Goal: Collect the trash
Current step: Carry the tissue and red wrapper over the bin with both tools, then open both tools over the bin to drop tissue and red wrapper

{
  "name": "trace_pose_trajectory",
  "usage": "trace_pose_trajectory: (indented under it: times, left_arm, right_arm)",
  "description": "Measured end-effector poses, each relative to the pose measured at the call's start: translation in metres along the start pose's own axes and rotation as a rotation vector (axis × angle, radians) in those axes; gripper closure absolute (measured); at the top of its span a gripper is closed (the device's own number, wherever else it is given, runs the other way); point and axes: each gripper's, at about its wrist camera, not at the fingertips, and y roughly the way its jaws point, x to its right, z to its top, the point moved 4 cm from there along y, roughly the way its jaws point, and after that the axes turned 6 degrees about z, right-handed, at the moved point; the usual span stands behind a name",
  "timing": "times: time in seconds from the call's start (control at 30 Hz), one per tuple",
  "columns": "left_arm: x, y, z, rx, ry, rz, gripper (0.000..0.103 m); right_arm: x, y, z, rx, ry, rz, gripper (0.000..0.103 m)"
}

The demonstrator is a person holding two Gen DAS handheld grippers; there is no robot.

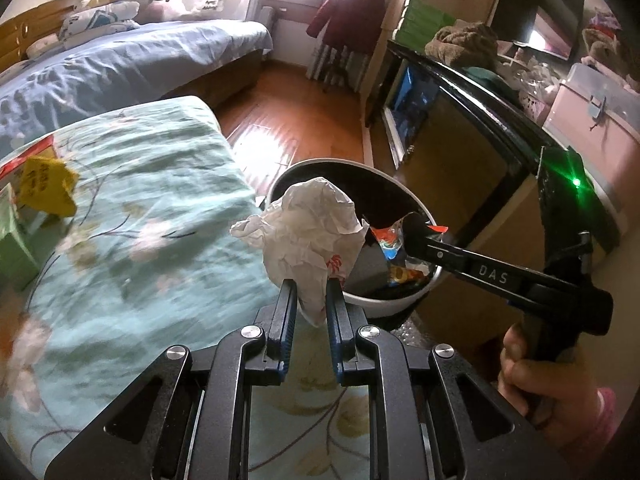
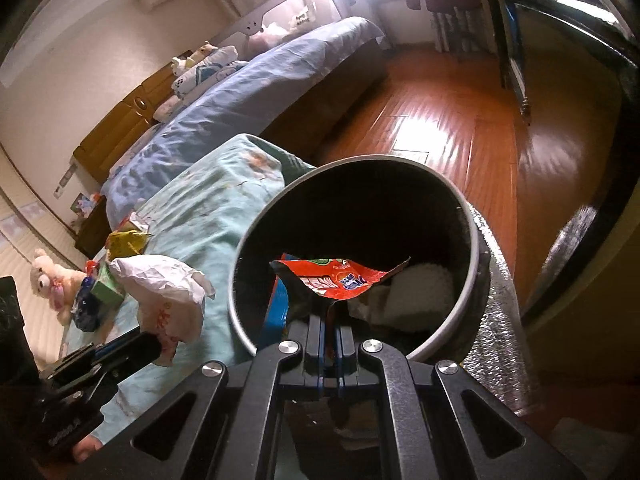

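My left gripper (image 1: 311, 280) is shut on a crumpled white plastic bag (image 1: 308, 232), held just at the near rim of the round trash bin (image 1: 384, 304). The same bag (image 2: 168, 296) shows at lower left in the right wrist view, beside the bin (image 2: 476, 248). My right gripper (image 2: 330, 312) is shut on a red snack wrapper (image 2: 340, 278), which hangs over the bin's dark mouth. In the left wrist view, the right gripper (image 1: 416, 232) reaches in from the right with the wrapper (image 1: 390, 242) over the bin. White paper and other trash lie inside.
The bin stands against a table with a teal flowered cloth (image 1: 140, 200). On it lie a yellow packet (image 1: 48, 186) and a green box (image 1: 12, 248). A blue bed (image 1: 120, 64), wooden floor (image 1: 300, 120) and a dark cabinet (image 1: 460, 128) surround it.
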Motion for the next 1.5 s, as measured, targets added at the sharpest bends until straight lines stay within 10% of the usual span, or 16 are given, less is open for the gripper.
trace_pose_trajectory:
  times: [0.6, 0.73, 1.03, 1.5]
  left_arm:
    - [0.02, 0.031, 0.021, -0.045, 0.034, 0.011, 0.08]
    - [0.015, 0.03, 0.02, -0.043, 0.014, 0.016, 0.068]
    - [-0.002, 0.01, 0.008, -0.014, -0.021, 0.033, 0.068]
    - [-0.077, -0.037, -0.03, 0.028, -0.176, 0.132, 0.064]
  right_arm:
    - [0.019, 0.009, 0.011, -0.033, 0.006, -0.053, 0.091]
    - [0.02, 0.005, 0.013, -0.02, 0.009, -0.055, 0.06]
    - [0.007, -0.001, 0.011, -0.006, -0.002, -0.03, 0.06]
    - [-0.064, 0.0, -0.007, 0.021, -0.068, 0.104, 0.028]
